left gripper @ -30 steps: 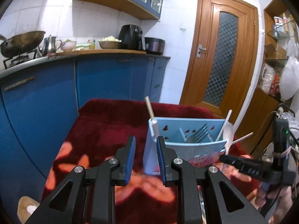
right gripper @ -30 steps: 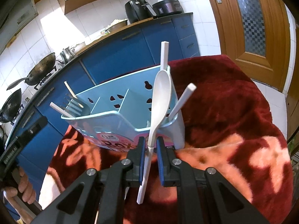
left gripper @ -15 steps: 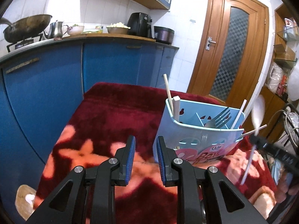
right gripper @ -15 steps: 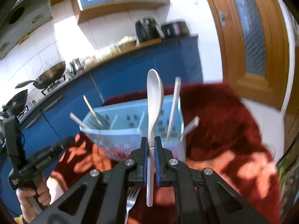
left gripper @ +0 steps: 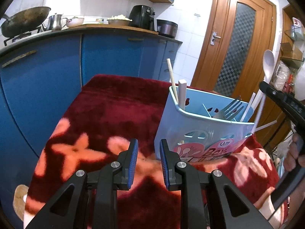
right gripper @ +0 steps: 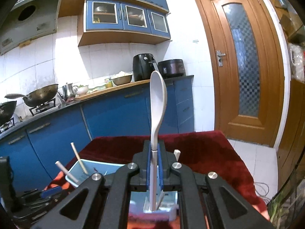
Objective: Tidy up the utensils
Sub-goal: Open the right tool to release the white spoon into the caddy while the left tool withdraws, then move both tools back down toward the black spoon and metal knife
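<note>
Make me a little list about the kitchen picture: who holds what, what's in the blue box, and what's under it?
right tongs: shut on spoon, bowl end up, above box
left tongs: empty, apart, near box
box: light blue, holds fork, chopsticks, white sticks
under box: red flowered cloth

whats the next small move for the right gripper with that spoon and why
Probably lower the spoon straight down into the end compartment of the blue holder under it. The right gripper is shut on the spoon's handle, bowl up, with the handle tip hanging just above that compartment, near white chopsticks already in it. The left gripper holds nothing, beside the holder.
</note>
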Demonstrator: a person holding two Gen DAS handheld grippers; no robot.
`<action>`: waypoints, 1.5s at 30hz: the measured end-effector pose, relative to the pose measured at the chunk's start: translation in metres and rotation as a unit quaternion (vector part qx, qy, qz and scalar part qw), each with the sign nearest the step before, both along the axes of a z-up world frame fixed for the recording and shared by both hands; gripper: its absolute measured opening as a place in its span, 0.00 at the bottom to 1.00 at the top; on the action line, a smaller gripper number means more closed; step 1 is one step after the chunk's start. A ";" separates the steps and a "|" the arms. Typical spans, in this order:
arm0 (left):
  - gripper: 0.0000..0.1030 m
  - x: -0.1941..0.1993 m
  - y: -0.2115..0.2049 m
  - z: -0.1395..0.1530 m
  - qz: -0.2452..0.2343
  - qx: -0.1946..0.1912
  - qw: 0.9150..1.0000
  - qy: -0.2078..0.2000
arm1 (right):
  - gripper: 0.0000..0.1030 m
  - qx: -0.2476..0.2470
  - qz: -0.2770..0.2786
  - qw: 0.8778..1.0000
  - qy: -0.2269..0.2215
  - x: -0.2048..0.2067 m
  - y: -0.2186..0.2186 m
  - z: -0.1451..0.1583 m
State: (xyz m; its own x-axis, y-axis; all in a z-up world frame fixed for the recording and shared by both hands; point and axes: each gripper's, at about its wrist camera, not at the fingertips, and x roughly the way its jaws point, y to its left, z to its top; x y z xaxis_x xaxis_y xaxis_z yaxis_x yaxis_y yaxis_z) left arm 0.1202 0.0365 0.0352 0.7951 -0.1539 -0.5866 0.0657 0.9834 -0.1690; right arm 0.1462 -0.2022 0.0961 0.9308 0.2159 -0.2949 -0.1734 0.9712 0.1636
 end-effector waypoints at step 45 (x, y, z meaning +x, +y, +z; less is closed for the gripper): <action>0.23 -0.043 -0.020 0.012 -0.062 -0.001 0.997 0.037 | 0.26 -0.009 0.055 0.997 0.053 -0.091 0.013 -0.011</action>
State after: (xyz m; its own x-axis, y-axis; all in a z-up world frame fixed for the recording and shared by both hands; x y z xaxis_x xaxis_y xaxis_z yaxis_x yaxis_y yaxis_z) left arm 0.0775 0.0164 0.0470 0.7250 -0.2489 -0.6422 0.1740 0.9684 -0.1788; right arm 0.0555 -0.1892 0.0851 0.8651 0.3080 -0.3959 -0.2609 0.9504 0.1693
